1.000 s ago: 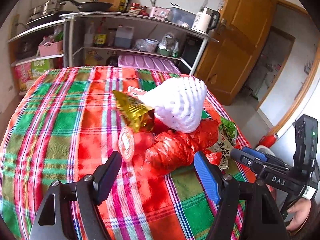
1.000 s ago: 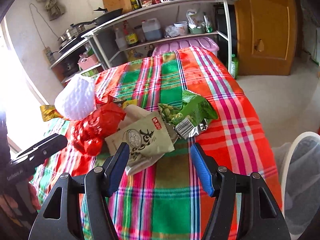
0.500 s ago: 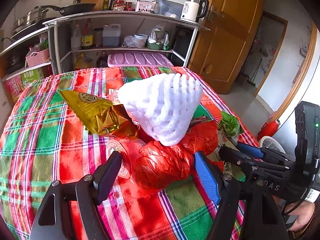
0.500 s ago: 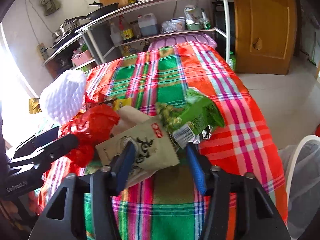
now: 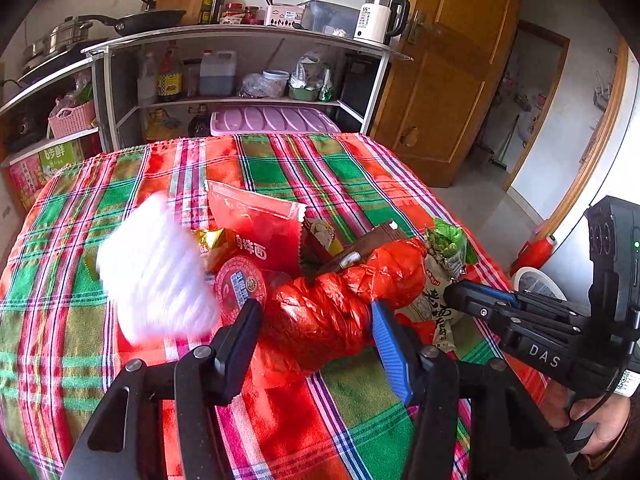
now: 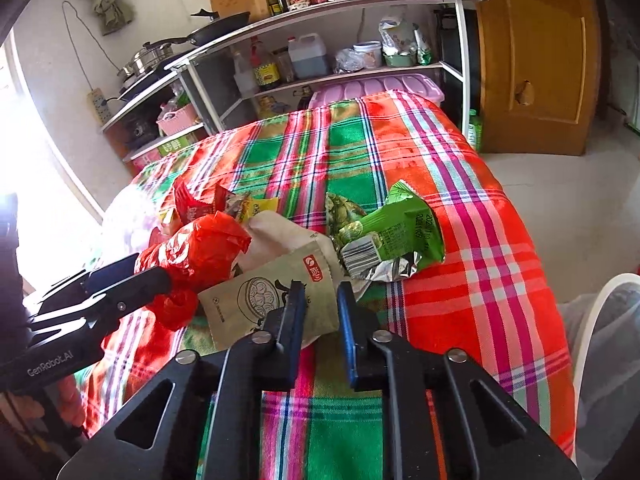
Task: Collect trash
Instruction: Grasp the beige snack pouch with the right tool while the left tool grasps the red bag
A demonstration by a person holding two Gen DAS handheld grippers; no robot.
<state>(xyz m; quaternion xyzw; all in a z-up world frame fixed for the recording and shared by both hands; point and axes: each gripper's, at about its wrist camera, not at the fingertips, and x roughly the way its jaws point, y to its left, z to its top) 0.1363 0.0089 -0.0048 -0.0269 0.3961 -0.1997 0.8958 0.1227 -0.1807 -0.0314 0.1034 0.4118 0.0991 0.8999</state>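
Trash: a heap of wrappers and bags lying near the front edge of the plaid-covered surface (image 6: 440,184), toward its right front corner as the left wrist view shows it.
Red plastic bag (image 5: 340,304): crumpled, at the front of the heap, lying between the left gripper's (image 5: 318,334) jaws.
Left jaws: have just been closing around the red plastic bag; both sit against its sides, so they look clamped on it.
Beige packet (image 6: 276,300): printed with a steamer drawing, lying at the front edge of the heap beside the red bag.
Right jaws: the right gripper (image 6: 322,312) has just closed; its jaws stand close together, pinched on the near edge of the beige packet.
Green snack bag (image 6: 384,232): torn open with silver lining showing, just behind and to the right of the beige packet, touching it.
White foam net (image 5: 156,280): blurred, at the left side of the heap, partly over a gold wrapper (image 5: 210,240).
Red noodle packet (image 5: 256,232): flat, behind the red bag, toward the middle of the surface.
Round foil lid (image 5: 240,286): just beside the left jaw, between the foam net and the red bag.
White-rimmed bin (image 6: 608,344): on the floor off the right edge of the surface.
Person's hand (image 5: 604,428): holding the right gripper's handle at the lower right of the left wrist view.
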